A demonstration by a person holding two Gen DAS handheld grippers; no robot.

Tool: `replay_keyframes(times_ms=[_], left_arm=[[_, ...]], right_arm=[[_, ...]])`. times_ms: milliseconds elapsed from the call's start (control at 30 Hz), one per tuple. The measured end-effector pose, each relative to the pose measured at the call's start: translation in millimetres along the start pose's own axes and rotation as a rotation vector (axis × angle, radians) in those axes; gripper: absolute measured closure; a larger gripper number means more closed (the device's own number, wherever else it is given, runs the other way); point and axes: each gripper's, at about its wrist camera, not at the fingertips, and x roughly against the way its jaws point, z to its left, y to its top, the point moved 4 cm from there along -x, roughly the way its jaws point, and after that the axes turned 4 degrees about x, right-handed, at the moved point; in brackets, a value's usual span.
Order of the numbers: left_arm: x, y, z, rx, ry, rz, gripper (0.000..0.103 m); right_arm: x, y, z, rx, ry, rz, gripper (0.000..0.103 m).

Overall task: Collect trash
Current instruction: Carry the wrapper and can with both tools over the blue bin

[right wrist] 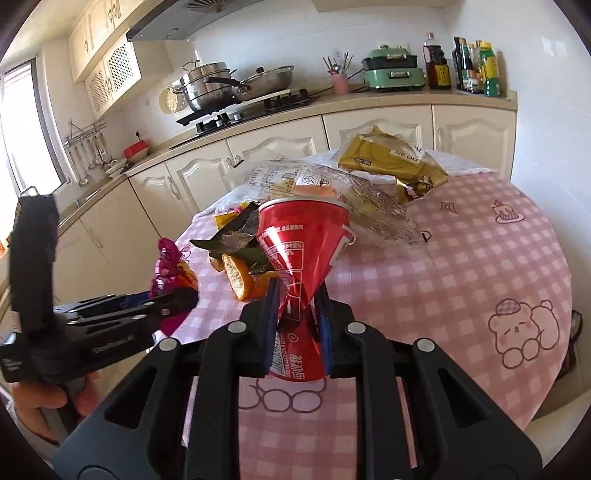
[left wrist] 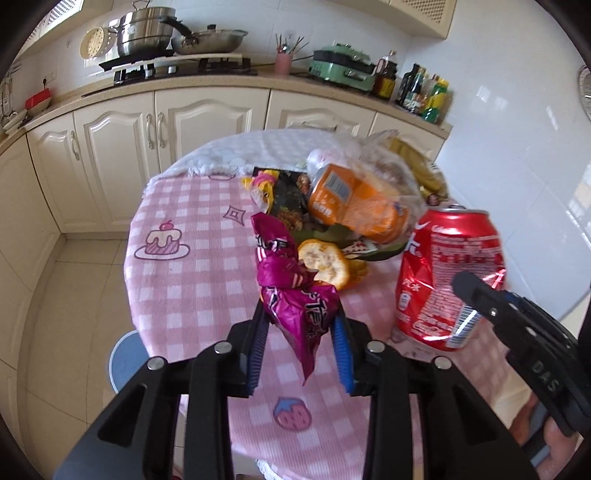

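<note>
My left gripper [left wrist: 300, 325] is shut on a crumpled purple snack wrapper [left wrist: 291, 295], just above the round table's pink checked cloth [left wrist: 192, 295]. My right gripper [right wrist: 298, 306] is shut on a red soda can [right wrist: 301, 254] and has crushed its middle; the can also shows in the left wrist view [left wrist: 443, 273]. Beyond both lies a trash pile: orange peel [left wrist: 323, 263], an orange can [left wrist: 332, 195] under a clear plastic bag [right wrist: 332, 192], dark wrappers [left wrist: 291, 203] and a gold packet [right wrist: 388, 158].
Cream kitchen cabinets [left wrist: 122, 147] curve behind the table, with pots [left wrist: 147, 33] on a stove, a green appliance [right wrist: 391, 70] and sauce bottles [right wrist: 476, 66] on the counter. A blue stool [left wrist: 123, 358] stands on the tiled floor left of the table.
</note>
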Motion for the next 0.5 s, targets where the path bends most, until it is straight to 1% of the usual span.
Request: replay_keyframes(times_ms=[67, 133, 233, 300, 400, 467, 500], left_arm=[[11.3, -0.2, 1.0, 0.004, -0.018, -0.019, 0.071], [24.9, -0.3, 2.5, 0.008, -0.037, -0.041, 0.071], [48.7, -1.0, 11.8, 0.02, -0.051, -0.083, 0.071], [64.6, -1.5, 23.4, 0.041, -0.053, -0.109, 0.071], [88.4, -6.2, 54.7, 0.068, -0.002, -0.148, 0.071], [100.4, -13.2, 87.6, 0.099, 0.058, -0.16, 0.071], [103.3, -19.8, 110.3, 0.121, 0.096, -0.155, 0.071]], right_arm=[[12.0, 4.5, 7.0, 0.016, -0.016, -0.037, 0.084], [22.4, 8.0, 13.8, 0.028, -0.014, -0.065, 0.084], [39.1, 18.4, 40.6, 0.078, 0.016, -0.105, 0.084], [41.5, 24.1, 61.4, 0.109, 0.05, -0.115, 0.084], [29.5, 27.6, 105.9, 0.171, 0.125, -0.098, 0.084], [13.1, 25.8, 140.6, 0.214, 0.188, -0.069, 0.084], [2.9, 23.1, 158.4, 0.237, 0.217, -0.053, 0.084]])
